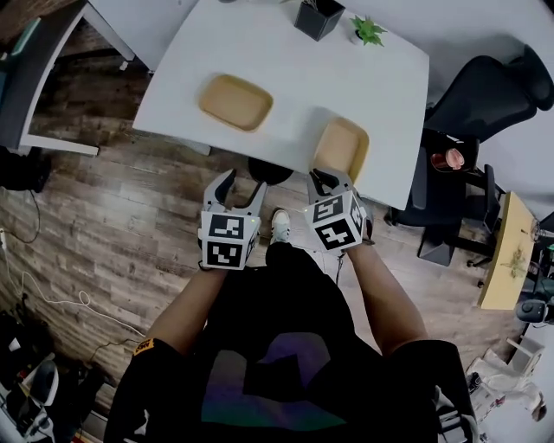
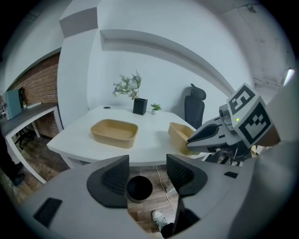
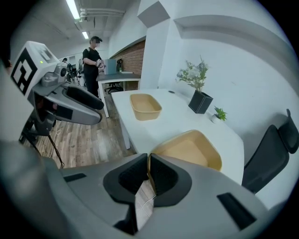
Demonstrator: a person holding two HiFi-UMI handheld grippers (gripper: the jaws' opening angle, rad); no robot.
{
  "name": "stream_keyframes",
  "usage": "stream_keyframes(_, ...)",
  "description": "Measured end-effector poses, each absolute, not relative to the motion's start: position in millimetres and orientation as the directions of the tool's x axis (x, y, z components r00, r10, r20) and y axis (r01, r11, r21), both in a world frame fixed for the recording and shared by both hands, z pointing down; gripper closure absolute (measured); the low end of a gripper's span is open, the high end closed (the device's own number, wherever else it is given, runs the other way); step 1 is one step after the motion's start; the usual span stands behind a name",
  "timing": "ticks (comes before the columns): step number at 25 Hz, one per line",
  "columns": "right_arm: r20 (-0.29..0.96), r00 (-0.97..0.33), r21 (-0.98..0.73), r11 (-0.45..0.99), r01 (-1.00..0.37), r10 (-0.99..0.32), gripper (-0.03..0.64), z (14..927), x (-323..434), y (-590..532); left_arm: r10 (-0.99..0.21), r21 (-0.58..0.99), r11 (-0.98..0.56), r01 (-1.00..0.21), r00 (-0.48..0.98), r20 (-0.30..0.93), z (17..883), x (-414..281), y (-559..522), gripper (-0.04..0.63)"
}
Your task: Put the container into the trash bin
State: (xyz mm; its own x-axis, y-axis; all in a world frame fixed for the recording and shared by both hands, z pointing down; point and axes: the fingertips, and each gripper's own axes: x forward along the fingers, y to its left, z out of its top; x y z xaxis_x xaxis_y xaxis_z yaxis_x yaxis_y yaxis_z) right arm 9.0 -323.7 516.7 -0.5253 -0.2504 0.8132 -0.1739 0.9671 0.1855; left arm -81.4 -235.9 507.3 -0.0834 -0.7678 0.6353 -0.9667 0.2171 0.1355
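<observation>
- I am standing at the near edge of the white table, with my shoe showing on the wood floor just below the two grippers.
- My right gripper is pinching its fingers together on the near rim of the tan container. The thin rim is running between the pads.
- That container is sitting on the tabletop at the near edge, close to the table's right corner.
- My left gripper is hovering beside the right one with its fingers spread apart and nothing between the pads.
- Through that gap I am looking down at the black trash bin, which is standing open-mouthed on the floor under the table's near edge, between my two grippers.
- Farther in and to the left, a second tan container is lying on the tabletop, well apart from the first.
- At the far side of the table a black planter is holding a pale leafy sprig, and a small green plant is sitting just beside it.
- To the right, a black office chair is crowding the table's right edge.
- To the left, the floor is lying open up to a grey side desk, with a brick wall behind it and a thin cable trailing over the boards.
- Far down the room, in the right gripper view, a person in dark clothes is standing by another desk.
</observation>
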Motion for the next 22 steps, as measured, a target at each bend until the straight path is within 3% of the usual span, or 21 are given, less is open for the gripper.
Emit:
stream_keyframes(11, 0.794, -0.574, 0.099, 0.974, -0.204, -0.201, 0.581, 510, -7, -167, -0.752, 0.115, 0.191, -0.975, -0.07, 0.655, 518, -104, -115, 0.359)
stream_keyframes(22, 0.836, -0.545, -0.013, 0.992, -0.127, -0.059, 0.581, 589, -20, -86, -0.698, 0.106, 0.205, -0.973, -0.07, 0.713, 574, -116, -46, 0.359)
